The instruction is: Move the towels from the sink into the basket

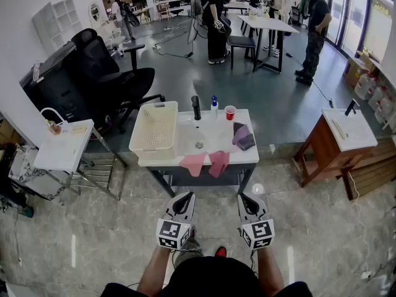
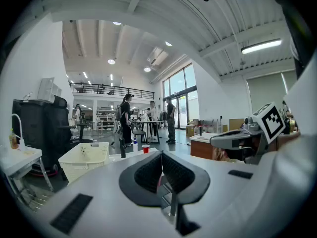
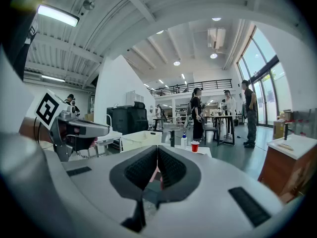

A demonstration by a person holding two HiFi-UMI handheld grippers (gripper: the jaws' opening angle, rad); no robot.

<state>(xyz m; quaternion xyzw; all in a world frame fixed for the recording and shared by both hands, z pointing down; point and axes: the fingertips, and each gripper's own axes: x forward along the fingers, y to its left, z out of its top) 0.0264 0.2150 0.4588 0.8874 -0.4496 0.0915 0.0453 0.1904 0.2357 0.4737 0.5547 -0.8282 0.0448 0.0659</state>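
Two pink towels (image 1: 193, 163) (image 1: 218, 163) hang over the front edge of the white sink table (image 1: 253, 156). A purple and a dark towel (image 1: 243, 136) lie on its right side, beside the basin (image 1: 199, 138). The white plastic basket (image 1: 154, 129) (image 2: 84, 157) (image 3: 141, 139) stands on the table's left end with nothing in it. My left gripper (image 1: 185, 197) (image 2: 162, 155) and right gripper (image 1: 245, 198) (image 3: 157, 150) are held side by side, well short of the table. Both are shut with nothing between the pads. A sliver of pink shows past each pair of closed jaws.
A black faucet (image 1: 196, 107), a small bottle (image 1: 214, 104) and a red cup (image 1: 230, 112) stand along the table's back edge. A second sink on a wooden cabinet (image 1: 346, 132) is at the right, a white side table (image 1: 62, 144) and black office chair (image 1: 105, 67) at the left. People stand far behind.
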